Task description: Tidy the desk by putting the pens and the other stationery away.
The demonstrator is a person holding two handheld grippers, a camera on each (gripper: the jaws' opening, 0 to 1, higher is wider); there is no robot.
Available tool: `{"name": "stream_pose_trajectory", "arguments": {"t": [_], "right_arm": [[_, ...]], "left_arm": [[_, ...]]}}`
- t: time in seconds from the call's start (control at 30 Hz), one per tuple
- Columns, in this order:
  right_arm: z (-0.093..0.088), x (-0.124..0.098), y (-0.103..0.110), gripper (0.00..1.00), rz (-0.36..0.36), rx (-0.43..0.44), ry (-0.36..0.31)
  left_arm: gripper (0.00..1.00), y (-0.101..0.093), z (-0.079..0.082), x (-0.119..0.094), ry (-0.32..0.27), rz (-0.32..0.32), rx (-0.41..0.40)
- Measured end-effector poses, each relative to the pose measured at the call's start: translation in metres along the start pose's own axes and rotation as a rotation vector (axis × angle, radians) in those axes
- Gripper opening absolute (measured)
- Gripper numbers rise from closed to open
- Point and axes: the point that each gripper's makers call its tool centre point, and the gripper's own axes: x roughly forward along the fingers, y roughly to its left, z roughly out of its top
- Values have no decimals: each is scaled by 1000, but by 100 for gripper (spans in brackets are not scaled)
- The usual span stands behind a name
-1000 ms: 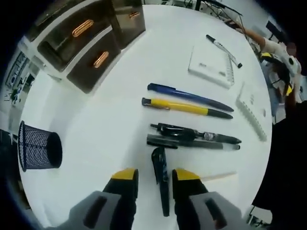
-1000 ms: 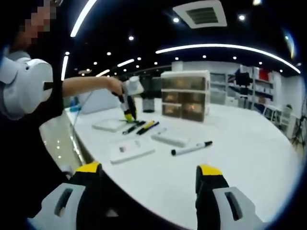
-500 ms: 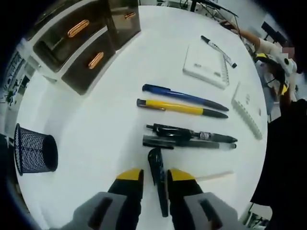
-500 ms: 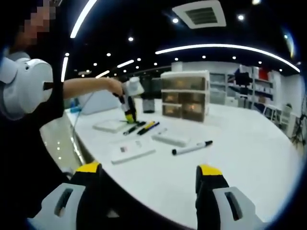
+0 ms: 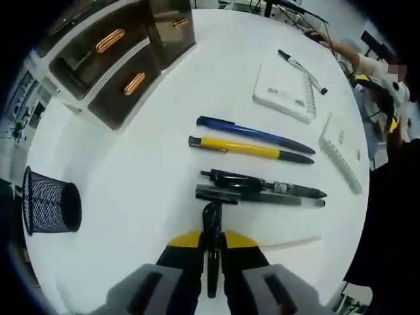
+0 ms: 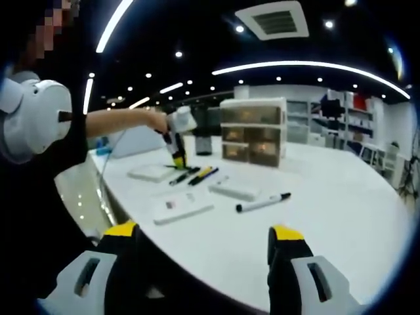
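Note:
In the left gripper view my left gripper [image 5: 210, 239] is shut on a black pen [image 5: 211, 220], which runs lengthwise between the yellow-tipped jaws. Just beyond it, a dark grey pen [image 5: 262, 196], a black pen [image 5: 262, 184], a yellow pen [image 5: 252, 148] and a blue pen [image 5: 256, 132] lie side by side on the white desk [image 5: 151, 170]. A black mesh pen cup [image 5: 51, 209] stands at the left. In the right gripper view my right gripper [image 6: 203, 239] stands open above the desk's near edge, and a hand holds the left gripper [image 6: 176, 152] over the row of pens [image 6: 197, 174].
A drawer unit [image 5: 118, 52] with orange handles stands at the far left of the desk. Two white spiral notebooks [image 5: 285, 92] [image 5: 341, 152] and a black marker [image 5: 302, 71] lie past the pens. A pale thin strip [image 5: 295, 243] lies by the left gripper. A sleeve [image 6: 36, 118] is at the left.
The left gripper's jaws have come together from open onto the black pen. The right gripper has stayed still and open.

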Motion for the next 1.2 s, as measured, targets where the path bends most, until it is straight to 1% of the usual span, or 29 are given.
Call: {"name": "stream_pose_trajectory", "arguments": {"t": [0.07, 0.1, 0.23, 0.3, 0.37, 0.5, 0.53, 0.57, 0.77, 0.83, 0.87, 0.9, 0.97, 1.03, 1.07, 1.1, 1.2], "right_arm": [[0, 1, 0, 75, 1, -1, 0], [0, 1, 0, 75, 3, -2, 1], [0, 2, 0, 75, 6, -2, 3], [0, 3, 0, 75, 8, -1, 3], [1, 4, 1, 75, 11, -2, 3], [4, 7, 3, 75, 21, -7, 0], [4, 8, 4, 75, 23, -8, -1], [5, 9, 5, 75, 26, -9, -1], [7, 16, 9, 75, 42, -15, -1], [9, 17, 10, 75, 48, -18, -3], [9, 18, 11, 75, 50, -19, -4], [10, 19, 11, 75, 53, -20, -5], [11, 21, 12, 75, 56, -22, -5], [12, 22, 13, 75, 60, -24, -6], [12, 23, 14, 75, 62, -25, -6], [12, 24, 14, 75, 65, -26, -6], [13, 26, 16, 75, 69, -28, -4]], "left_arm": [[10, 0, 0, 0, -7, 5, 7], [10, 0, -2, 0, -9, -5, -20], [10, 2, -6, -3, -35, -5, -31], [10, 5, -7, -6, -62, 2, -48], [10, 7, -5, -11, -104, -3, -64], [10, 14, -3, -25, -178, 28, -78], [10, 15, 0, -29, -209, 37, -84], [10, 15, 0, -34, -227, 37, -92], [10, 17, 11, -63, -402, 59, -141], [10, 19, 14, -73, -459, 77, -147], [10, 19, 15, -79, -487, 83, -163], [10, 17, 17, -83, -513, 84, -154], [10, 14, 21, -95, -589, 88, -171], [10, 11, 22, -104, -646, 88, -176], [10, 11, 23, -106, -655, 89, -177], [10, 9, 23, -112, -697, 86, -201], [10, 8, 24, -127, -795, 95, -228]]}}
